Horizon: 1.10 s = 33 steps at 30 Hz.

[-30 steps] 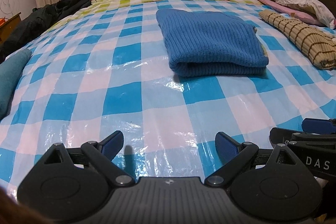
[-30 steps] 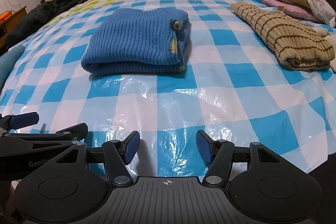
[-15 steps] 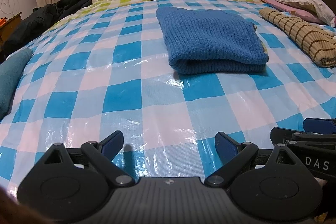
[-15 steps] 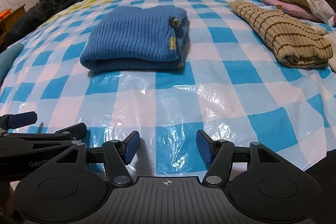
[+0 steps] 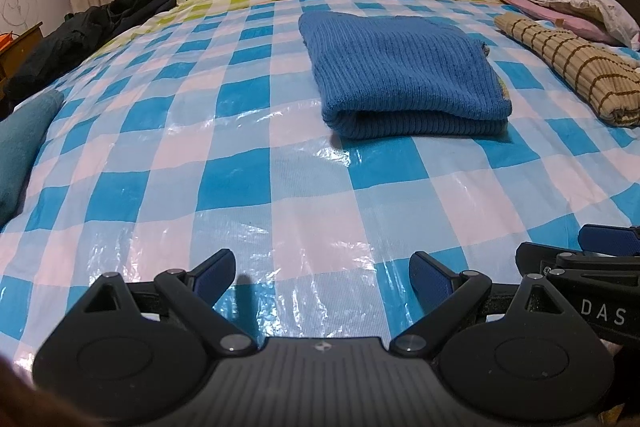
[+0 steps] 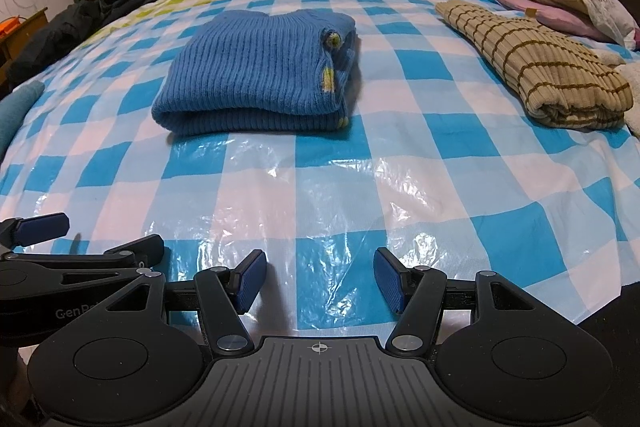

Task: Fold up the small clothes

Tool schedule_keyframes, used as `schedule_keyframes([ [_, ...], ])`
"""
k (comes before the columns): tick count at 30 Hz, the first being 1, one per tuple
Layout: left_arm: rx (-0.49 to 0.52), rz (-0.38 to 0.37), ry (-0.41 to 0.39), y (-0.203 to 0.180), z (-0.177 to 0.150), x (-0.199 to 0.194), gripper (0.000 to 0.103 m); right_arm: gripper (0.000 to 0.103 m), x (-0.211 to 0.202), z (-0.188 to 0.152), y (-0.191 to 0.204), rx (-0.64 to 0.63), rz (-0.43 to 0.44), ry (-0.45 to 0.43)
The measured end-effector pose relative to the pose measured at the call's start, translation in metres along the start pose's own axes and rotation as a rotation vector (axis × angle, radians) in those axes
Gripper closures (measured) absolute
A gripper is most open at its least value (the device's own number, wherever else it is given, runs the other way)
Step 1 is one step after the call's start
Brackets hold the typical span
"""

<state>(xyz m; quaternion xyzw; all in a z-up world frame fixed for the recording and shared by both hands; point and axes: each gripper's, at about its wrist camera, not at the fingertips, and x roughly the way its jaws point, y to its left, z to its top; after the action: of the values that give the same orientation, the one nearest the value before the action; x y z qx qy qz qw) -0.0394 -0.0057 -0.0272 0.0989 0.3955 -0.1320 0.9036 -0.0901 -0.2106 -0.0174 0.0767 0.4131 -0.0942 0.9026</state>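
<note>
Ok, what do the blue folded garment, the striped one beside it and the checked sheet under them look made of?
Blue garment: thick rib knit, likely wool or acrylic; raised vertical ribs, matte, soft rounded fold.
Striped garment: finer rib knit, beige with brown lines, also matte.
Checked sheet: looks like thin plastic film, or woven plastic; glossy highlights and crinkled wrinkles.

right gripper [image 5: 592, 259]: "DAS" | left gripper [image 6: 52, 247]: "GenRo", cut off
</note>
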Motion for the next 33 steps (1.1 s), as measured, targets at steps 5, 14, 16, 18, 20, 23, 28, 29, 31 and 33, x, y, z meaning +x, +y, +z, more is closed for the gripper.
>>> schedule_keyframes([
  [5, -0.001, 0.0, 0.0, 0.0, 0.0, -0.0001, 0.005, 0.043, 0.0002, 0.0002, 0.0001, 0.0, 0.0, 0.0],
  [14, -0.001, 0.0, -0.001, 0.0001, 0.0001, -0.0001, 0.005, 0.043, 0.0002, -0.0002, -0.0001, 0.001, 0.0, 0.001],
  [16, -0.002, 0.001, -0.001, 0.0008, -0.0006, -0.0003, 0.005, 0.043, 0.0002, -0.0002, -0.0001, 0.001, 0.0, 0.0],
  [18, -0.002, 0.001, -0.001, 0.0007, -0.0006, -0.0004, 0.005, 0.043, 0.0001, -0.0003, -0.0004, 0.002, 0.001, 0.0],
  [20, -0.003, 0.0, -0.001, 0.001, -0.0009, -0.0006, 0.006, 0.043, 0.0003, -0.0012, -0.0008, 0.003, 0.001, 0.001],
  [23, -0.005, -0.003, -0.001, 0.0011, -0.0018, -0.0014, 0.007, 0.043, 0.0004, -0.0011, -0.0008, 0.004, 0.001, 0.001],
  [28, -0.013, -0.006, 0.003, 0.0007, -0.0016, -0.0018, 0.007, 0.043, 0.0004, -0.0009, -0.0008, 0.004, 0.001, 0.0],
  [29, -0.015, -0.006, 0.003, 0.0004, -0.0014, -0.0021, 0.007, 0.043, 0.0005, -0.001, -0.0009, 0.004, 0.002, 0.0],
  [31, -0.017, -0.005, 0.004, 0.0, -0.0012, -0.0022, 0.007, 0.043, 0.0003, -0.0013, -0.0008, 0.003, 0.002, 0.001],
  [33, -0.019, -0.005, 0.004, -0.0002, -0.0012, -0.0023, 0.007, 0.043, 0.0001, -0.0017, -0.0009, 0.004, 0.001, 0.0],
])
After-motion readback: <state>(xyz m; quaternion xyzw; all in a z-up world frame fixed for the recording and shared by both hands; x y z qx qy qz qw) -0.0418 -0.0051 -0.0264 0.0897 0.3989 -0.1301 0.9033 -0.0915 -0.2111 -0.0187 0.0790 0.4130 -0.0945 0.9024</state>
